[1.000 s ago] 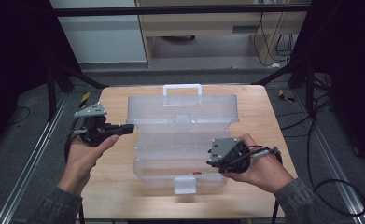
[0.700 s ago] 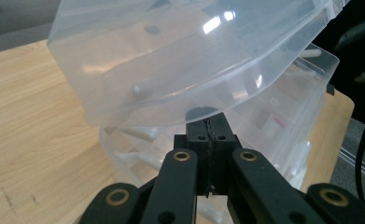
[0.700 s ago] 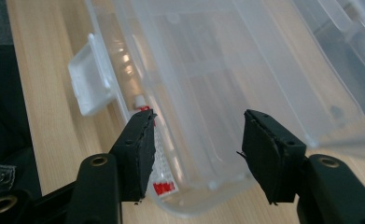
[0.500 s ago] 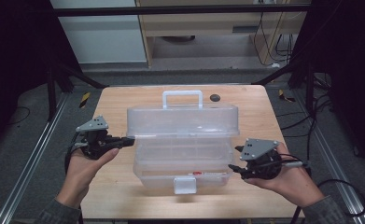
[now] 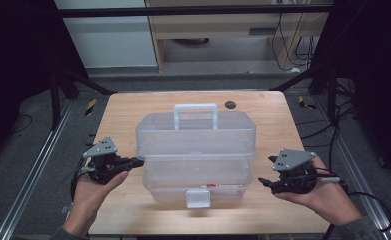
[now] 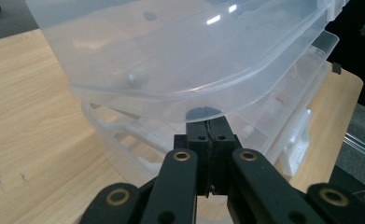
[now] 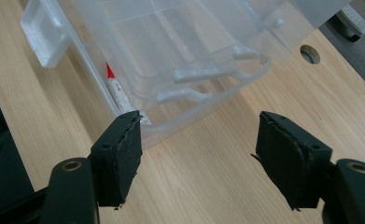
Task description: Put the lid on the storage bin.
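A clear plastic toolbox stands mid-table, its handle upright and its upper section set back over the lower tray. A white latch hangs at the front. Inside the tray lies a white tube with a red tip. My left gripper is shut with nothing in it, its tip at the box's left side; in the left gripper view the left gripper sits just under the upper section's rim. To the right of the box, my right gripper is open; the right gripper faces the tray's corner, apart from it.
The wooden table has a dark round hole behind the box, and the hole also appears beyond the tray. Metal rails run along both sides of the table. Cables lie on the floor at the right.
The box's upper section swung from folded back to over the lower tray. The right gripper left the box's front and moved out to the right. The left gripper drew back toward the person.
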Motion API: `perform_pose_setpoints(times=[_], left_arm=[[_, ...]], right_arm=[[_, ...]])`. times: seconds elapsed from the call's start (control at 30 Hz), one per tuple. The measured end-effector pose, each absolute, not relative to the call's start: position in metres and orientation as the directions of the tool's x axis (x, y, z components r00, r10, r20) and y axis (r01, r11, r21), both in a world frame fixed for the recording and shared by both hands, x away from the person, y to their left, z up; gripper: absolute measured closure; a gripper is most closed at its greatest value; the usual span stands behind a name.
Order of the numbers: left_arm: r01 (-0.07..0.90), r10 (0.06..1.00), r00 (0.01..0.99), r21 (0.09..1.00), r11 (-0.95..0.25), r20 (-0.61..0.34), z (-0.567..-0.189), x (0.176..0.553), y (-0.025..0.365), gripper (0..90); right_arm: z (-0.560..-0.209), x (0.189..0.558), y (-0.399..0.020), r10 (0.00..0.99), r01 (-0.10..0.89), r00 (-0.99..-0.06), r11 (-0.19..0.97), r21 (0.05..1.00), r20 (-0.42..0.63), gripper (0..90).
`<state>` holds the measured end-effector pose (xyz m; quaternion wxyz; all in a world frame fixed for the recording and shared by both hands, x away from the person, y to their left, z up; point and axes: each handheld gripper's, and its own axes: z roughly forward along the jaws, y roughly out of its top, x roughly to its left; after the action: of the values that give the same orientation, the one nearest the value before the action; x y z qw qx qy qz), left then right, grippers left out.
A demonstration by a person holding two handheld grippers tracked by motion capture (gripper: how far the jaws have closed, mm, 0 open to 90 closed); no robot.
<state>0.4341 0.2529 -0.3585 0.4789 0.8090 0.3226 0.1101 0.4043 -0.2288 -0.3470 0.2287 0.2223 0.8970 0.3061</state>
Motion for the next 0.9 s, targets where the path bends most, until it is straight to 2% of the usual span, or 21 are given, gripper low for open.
perform_pose_setpoints(times=[0.63,0.9], left_arm=[[0.429,0.605,0.778,0.846,-0.316,-0.169,-0.378,0.424,0.26,90.0],[0.418,0.613,0.775,0.852,-0.316,-0.153,-0.38,0.422,0.261,90.0]], right_arm=[[-0.36,0.404,-0.244,0.584,0.311,-0.766,0.702,0.641,-0.268,27.4],[-0.364,0.405,-0.248,0.606,0.33,-0.751,0.688,0.646,-0.262,26.3]])
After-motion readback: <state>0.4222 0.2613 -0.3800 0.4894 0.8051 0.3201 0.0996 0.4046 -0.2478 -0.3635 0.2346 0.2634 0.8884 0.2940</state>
